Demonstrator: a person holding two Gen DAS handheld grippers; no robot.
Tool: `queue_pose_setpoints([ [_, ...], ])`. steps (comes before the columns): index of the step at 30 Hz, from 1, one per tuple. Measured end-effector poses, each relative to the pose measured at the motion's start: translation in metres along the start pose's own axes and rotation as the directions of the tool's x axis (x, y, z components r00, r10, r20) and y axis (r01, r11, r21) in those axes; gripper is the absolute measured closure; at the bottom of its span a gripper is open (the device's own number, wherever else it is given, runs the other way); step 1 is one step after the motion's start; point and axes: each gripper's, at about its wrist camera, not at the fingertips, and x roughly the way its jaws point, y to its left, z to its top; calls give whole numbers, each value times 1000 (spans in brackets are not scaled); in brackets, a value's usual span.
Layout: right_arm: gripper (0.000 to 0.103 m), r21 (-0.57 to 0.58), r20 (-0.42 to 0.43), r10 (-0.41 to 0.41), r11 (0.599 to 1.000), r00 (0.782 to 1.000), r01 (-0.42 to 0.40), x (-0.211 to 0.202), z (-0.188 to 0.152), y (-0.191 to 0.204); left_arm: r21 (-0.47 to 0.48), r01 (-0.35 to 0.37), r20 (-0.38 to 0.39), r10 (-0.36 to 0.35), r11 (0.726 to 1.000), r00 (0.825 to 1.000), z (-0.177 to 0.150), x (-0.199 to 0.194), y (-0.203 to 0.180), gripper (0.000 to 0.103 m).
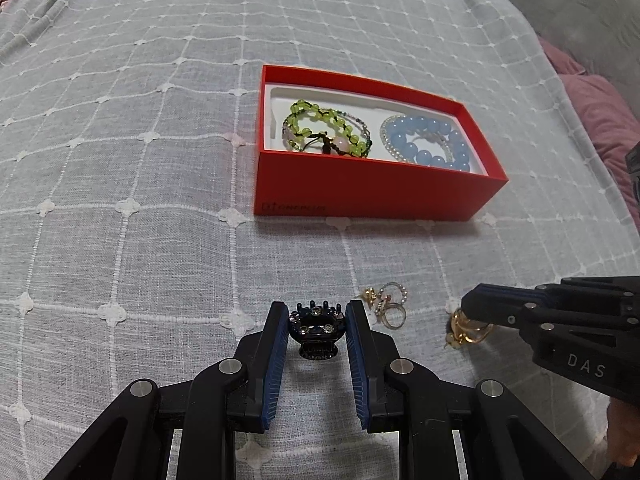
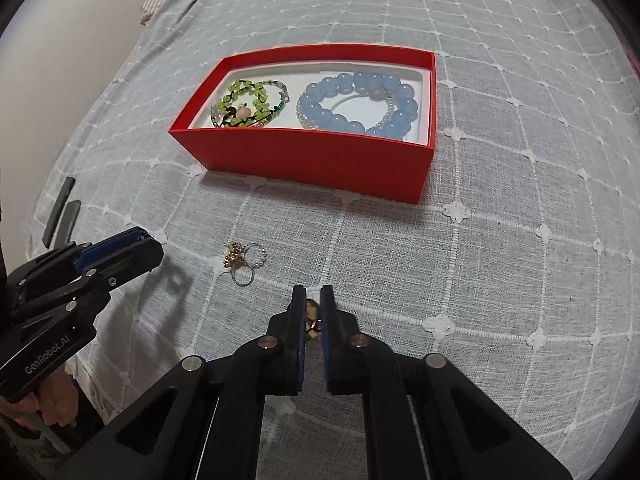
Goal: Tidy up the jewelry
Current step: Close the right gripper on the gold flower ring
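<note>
Gold earrings point(image 2: 313, 317) on near cloth, clamped between right gripper point(image 2: 314, 298) pads. Dark hair claw point(image 1: 317, 329) pinched in left gripper point(image 1: 317, 312). Loose rings point(image 1: 386, 304) between them. Red box point(image 1: 376, 190) farther back, holding green bracelet point(image 1: 326, 130) left, blue bracelet point(image 1: 430, 142) right.

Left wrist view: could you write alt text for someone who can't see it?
The left gripper clamps a dark jewelled hair clip above a grey checked cloth. Beyond, a red box holds bracelets; the right gripper pinches gold earrings.
</note>
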Motion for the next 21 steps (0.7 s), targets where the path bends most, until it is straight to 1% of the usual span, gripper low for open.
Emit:
queue_pose_setpoints([
  [2,98,-3,10,13,1000,1000,-13,-4,1,0,-1,2,2,-2,1000,1000,0,0,0,80],
  [4,97,-18,40,13,1000,999,-12,-12,3,0,-2,4,2,-4,1000,1000,1,0,1,80],
  [6,95,-30,54,27,999,998,-26,-18,4,-2,-4,3,3,-3,1000,1000,1,-1,2,80],
  [7,93,-27,50,34,999,998,-32,-18,5,-3,-5,3,3,-3,1000,1000,1,-1,2,80],
  [9,74,-19,44,20,1000,999,-20,-18,5,-5,-5,3,4,-3,1000,1000,2,-1,2,80],
  [11,64,-10,25,13,1000,1000,-13,-12,4,-5,-4,3,4,-3,1000,1000,2,-1,2,80],
  [14,63,13,-13,8,1000,1000,-8,-3,1,-6,-2,3,3,-3,1000,1000,2,-1,2,80],
  [19,63,10,-47,5,1000,999,-4,7,-2,-3,-1,3,2,-3,1000,1000,1,-1,1,80],
  [21,63,7,-45,3,1000,999,-2,8,-3,-1,-2,3,1,-3,1000,1000,1,-1,1,80],
])
